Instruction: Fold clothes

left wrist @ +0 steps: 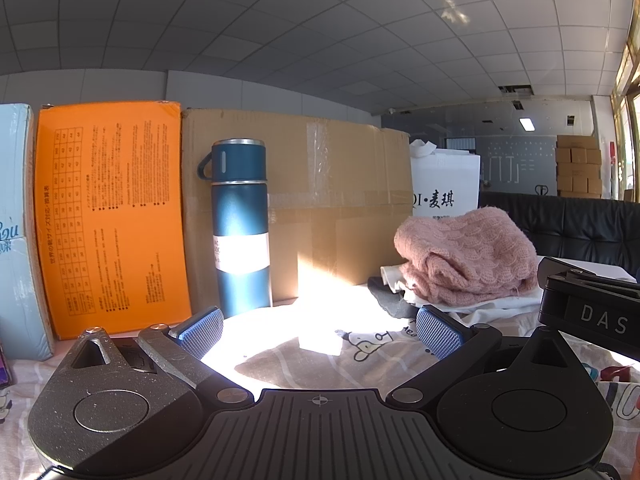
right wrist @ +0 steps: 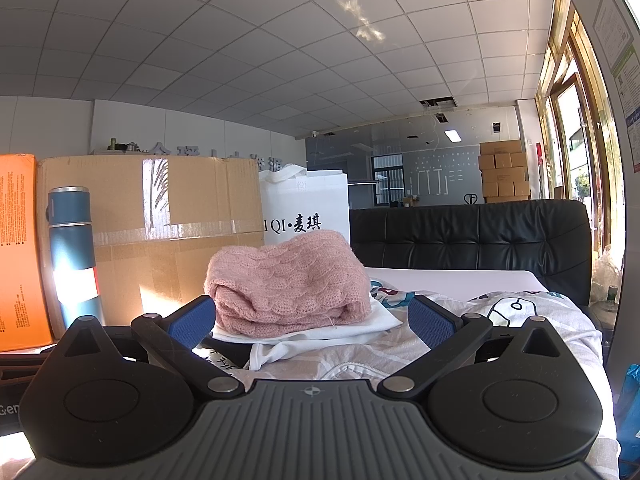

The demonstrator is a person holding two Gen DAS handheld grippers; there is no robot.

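A folded pink knit sweater (left wrist: 466, 256) (right wrist: 290, 280) lies on top of a folded white garment (right wrist: 320, 326) and a dark garment (left wrist: 390, 300), stacked on a cartoon-print cloth (left wrist: 360, 356) (right wrist: 516, 312) that covers the table. My left gripper (left wrist: 320, 330) stands open low over the cloth, with nothing between its blue pads; the stack lies ahead and to its right. My right gripper (right wrist: 312, 320) is open too, level with the stack, which sits just beyond its fingertips. Part of the right gripper's body (left wrist: 592, 308) shows at the right edge of the left wrist view.
A blue thermos (left wrist: 240, 228) (right wrist: 74, 256) stands against a taped cardboard box (left wrist: 340, 208) (right wrist: 168, 232). An orange box (left wrist: 112, 216) and a pale blue box (left wrist: 16, 232) stand left of it. A white bag (right wrist: 306, 208) and a black sofa (right wrist: 480, 240) are behind.
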